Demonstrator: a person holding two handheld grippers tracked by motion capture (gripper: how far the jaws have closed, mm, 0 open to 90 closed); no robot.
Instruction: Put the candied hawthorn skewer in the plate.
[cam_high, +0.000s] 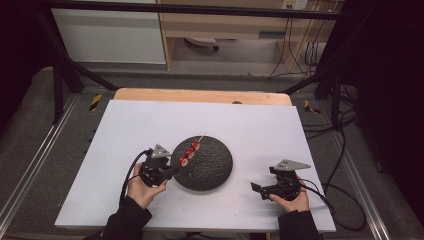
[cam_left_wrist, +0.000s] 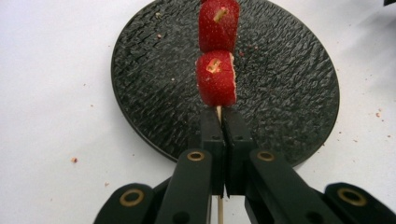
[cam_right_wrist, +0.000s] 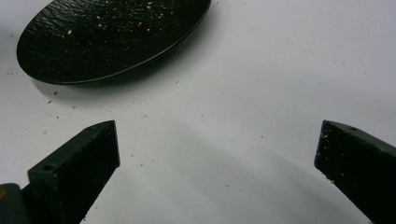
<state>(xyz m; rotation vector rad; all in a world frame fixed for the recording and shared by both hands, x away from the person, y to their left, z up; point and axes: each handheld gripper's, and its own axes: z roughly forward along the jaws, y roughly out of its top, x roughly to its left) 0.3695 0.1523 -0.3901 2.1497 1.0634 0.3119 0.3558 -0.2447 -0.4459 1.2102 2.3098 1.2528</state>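
While clamped: skewer (cam_left_wrist: 219, 113), 2 strawberries (cam_left_wrist: 215, 78)

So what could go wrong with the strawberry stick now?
1. The left tool pinches only the thin bare end of the skewer, so the heavy strawberry pieces might make it twist or slip out.
2. The skewer is held above the black plate near its edge; a piece sliding off could land on the white table.
3. The right tool is open and off to the side, too far to help.
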